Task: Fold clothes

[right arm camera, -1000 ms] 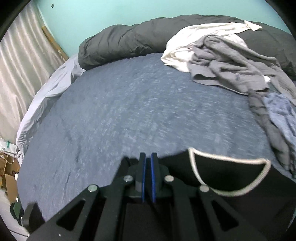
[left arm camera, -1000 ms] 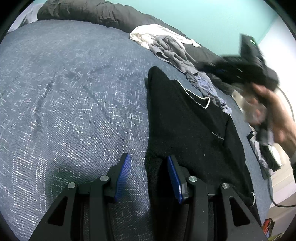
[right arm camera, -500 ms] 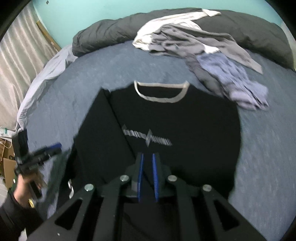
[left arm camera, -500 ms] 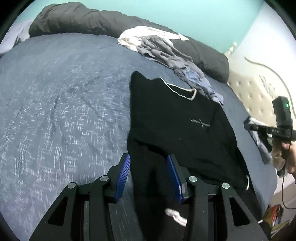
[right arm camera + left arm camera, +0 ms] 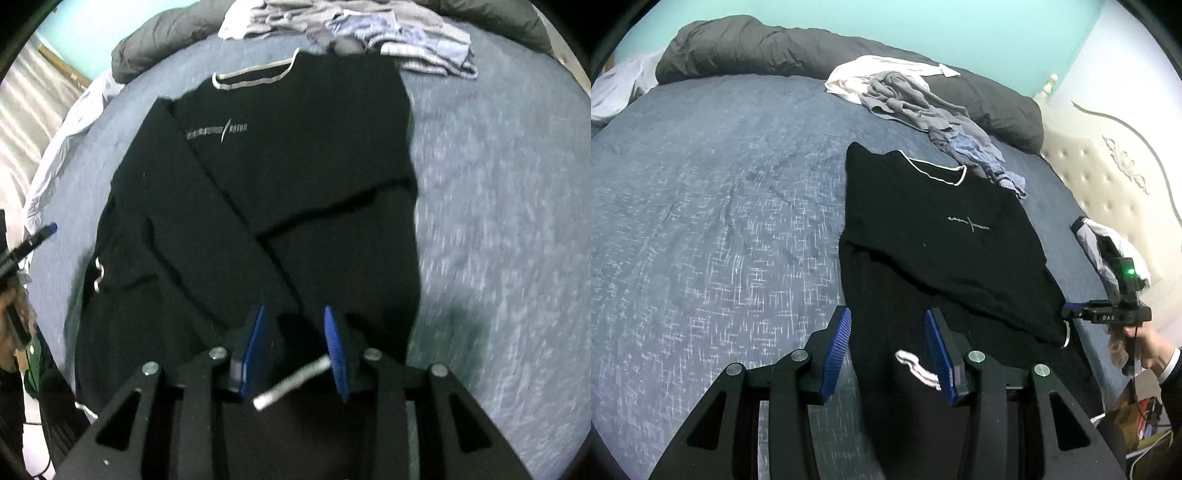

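Now spread flat on the bed [image 5: 701, 206], the black sweater [image 5: 934, 229] with both sleeves crossed over its front, no longer pinched by the right gripper [image 5: 295, 354]: fingers parted since a moment ago, white cuff [image 5: 291, 380] lying between. Left gripper [image 5: 886, 354] likewise released over the other cuff [image 5: 918, 369]. Probably ready for the body fold
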A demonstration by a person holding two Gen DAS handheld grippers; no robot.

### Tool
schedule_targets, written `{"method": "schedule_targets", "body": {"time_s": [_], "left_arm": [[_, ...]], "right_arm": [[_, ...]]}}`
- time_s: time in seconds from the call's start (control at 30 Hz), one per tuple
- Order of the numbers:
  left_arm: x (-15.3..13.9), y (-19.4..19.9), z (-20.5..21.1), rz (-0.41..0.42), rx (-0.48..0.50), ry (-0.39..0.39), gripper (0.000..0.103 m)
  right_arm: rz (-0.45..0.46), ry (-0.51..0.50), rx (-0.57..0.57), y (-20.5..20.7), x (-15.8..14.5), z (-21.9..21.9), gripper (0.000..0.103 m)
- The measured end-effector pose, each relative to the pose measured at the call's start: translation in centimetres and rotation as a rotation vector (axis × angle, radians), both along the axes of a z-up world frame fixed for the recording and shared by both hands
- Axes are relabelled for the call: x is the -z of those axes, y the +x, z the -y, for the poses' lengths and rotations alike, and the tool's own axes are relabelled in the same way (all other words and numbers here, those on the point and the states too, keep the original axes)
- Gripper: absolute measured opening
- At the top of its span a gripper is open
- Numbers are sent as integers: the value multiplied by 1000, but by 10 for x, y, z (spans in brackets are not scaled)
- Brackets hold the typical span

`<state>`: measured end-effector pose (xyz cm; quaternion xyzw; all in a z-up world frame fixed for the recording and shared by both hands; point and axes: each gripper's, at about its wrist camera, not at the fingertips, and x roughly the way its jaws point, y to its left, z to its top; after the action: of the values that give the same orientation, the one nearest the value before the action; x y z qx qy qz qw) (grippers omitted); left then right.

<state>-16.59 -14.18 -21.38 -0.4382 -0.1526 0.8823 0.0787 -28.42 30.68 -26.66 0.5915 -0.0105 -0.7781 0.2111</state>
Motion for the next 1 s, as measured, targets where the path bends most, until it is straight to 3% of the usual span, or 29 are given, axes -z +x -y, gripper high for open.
{"method": "schedule_targets", "body": {"time_s": [0.27,0.37,0.43,0.5,0.73,1.0], "left_arm": [[-10,6,-5,-4,5,-11,46],[-11,5,-8,-5,13,-11,46],[-10,5,-8,-3,11,-7,46],[-9,5,-7,1,10,-1,46],[-10,4,-7,-1,12,-8,46],[-7,3,-2,7,8,-10,46]], "right_arm": [[22,38,-32,9,22,2,33],[12,50,-45,13,24,2,21],[-20,48,-60,18,20,3,8],[-53,35,-62,20,12,2,7],[-164,22,-13,8,-29,-10,6],[-71,112,45,-3,-1,-13,11]]}}
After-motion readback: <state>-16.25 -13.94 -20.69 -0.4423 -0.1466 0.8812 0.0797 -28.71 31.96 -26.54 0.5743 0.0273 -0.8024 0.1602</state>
